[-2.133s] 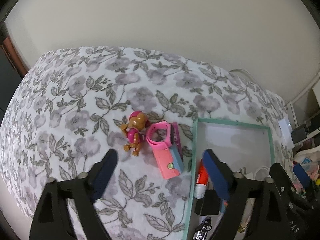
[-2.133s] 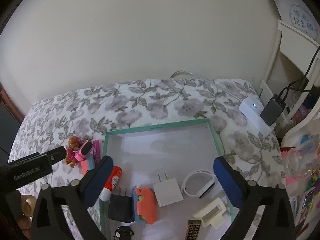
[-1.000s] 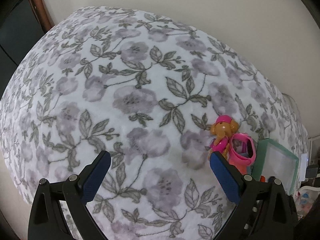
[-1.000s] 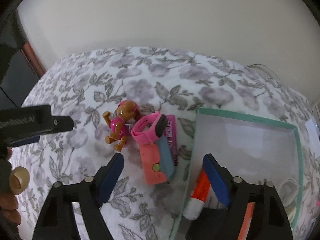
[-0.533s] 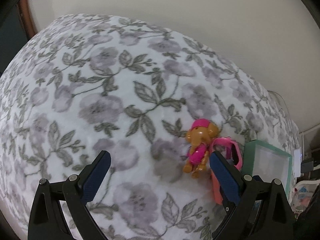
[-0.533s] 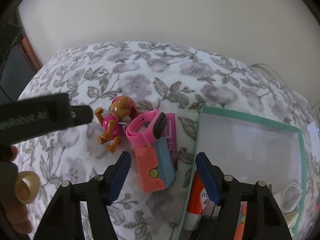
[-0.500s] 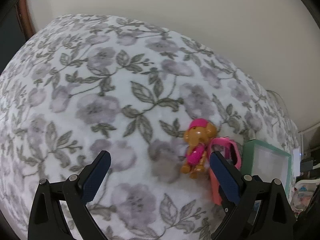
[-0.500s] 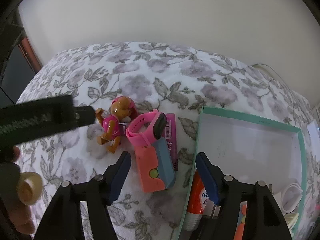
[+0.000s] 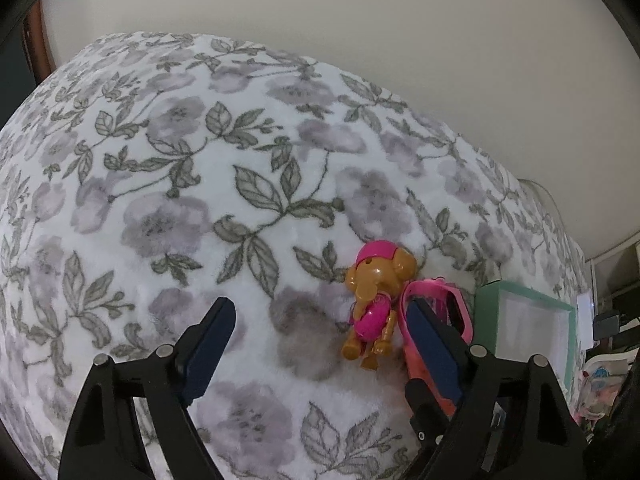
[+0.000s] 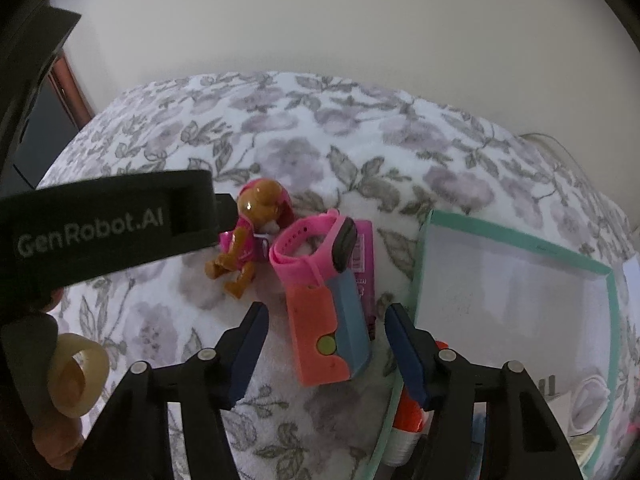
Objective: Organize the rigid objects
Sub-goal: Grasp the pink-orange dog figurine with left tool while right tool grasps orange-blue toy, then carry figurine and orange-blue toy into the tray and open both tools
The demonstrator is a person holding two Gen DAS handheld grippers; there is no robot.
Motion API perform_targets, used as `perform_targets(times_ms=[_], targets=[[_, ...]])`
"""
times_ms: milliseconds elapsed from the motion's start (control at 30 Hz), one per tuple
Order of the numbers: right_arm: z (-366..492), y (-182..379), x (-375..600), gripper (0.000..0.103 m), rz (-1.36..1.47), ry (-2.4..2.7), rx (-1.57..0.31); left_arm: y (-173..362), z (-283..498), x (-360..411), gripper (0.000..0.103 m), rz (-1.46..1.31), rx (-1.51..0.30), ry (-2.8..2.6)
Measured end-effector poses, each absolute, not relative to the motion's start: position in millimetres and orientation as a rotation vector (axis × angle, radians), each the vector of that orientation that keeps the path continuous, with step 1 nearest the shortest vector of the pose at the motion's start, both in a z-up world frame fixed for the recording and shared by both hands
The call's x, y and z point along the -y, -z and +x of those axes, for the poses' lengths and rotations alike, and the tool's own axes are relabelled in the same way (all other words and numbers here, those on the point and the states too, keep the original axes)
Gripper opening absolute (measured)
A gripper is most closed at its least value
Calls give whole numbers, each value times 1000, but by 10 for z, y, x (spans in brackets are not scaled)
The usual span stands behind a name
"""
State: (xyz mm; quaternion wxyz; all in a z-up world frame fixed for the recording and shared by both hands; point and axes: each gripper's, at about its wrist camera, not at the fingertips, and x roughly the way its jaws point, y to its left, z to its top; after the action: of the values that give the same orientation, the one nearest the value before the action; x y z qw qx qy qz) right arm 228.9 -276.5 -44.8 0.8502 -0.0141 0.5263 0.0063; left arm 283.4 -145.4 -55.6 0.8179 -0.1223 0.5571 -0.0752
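Your left gripper (image 9: pixel 320 344) hangs low over the floral blanket (image 9: pixel 200 200) with its jaws spread wide and nothing between them; the dog figurine (image 9: pixel 374 308) lies just inside the right-hand blue finger, not touched by either. The figurine lies on its back, its long axis running from the pink-capped head at the far end to the tan feet pointing back toward you, tilted slightly to the left at the feet. Your right gripper (image 10: pixel 324 340) also has its jaws open, holding nothing, and they straddle the near end of the orange-and-blue toy case (image 10: pixel 328 332) without pinching it. That case lies flat with its long axis running away from you, leaning a little left at the far end, where the pink watch (image 10: pixel 316 248) sits looped against it, its dark face turned to the right. A flat pink packet (image 10: pixel 365 256) lies beside the case and partly under it, parallel to it. The green-rimmed box (image 10: pixel 424 264) sits just right of this cluster, with a red-and-white tube (image 10: pixel 406 428) at its near left corner, partly hidden by your right finger.
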Motion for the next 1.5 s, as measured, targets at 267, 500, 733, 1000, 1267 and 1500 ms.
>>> perform_targets(times_ms=[267,500,733,1000,1267,1500], targets=[[2290,521,2710,60,-59,-28,-1113,637,2850,1527,85,-266,-1190,192],[2300,565,2711,60,-62,-26,-1119,653,2858,1612,66,-235,-1194,214],[2284,559,2709,51,-86,-14,-1119,669,2848,1628,48,-233,-1194,227],[2269,513,2764,44,-60,-26,-1134,596,2836,1684,26,-217,-1198,260],[2247,482,2772,42,-39,-42,-1160,525,2849,1689,26,-135,-1277,194],[2227,480,2748,42,-40,-58,-1187,534,2810,1678,26,-70,-1333,172]])
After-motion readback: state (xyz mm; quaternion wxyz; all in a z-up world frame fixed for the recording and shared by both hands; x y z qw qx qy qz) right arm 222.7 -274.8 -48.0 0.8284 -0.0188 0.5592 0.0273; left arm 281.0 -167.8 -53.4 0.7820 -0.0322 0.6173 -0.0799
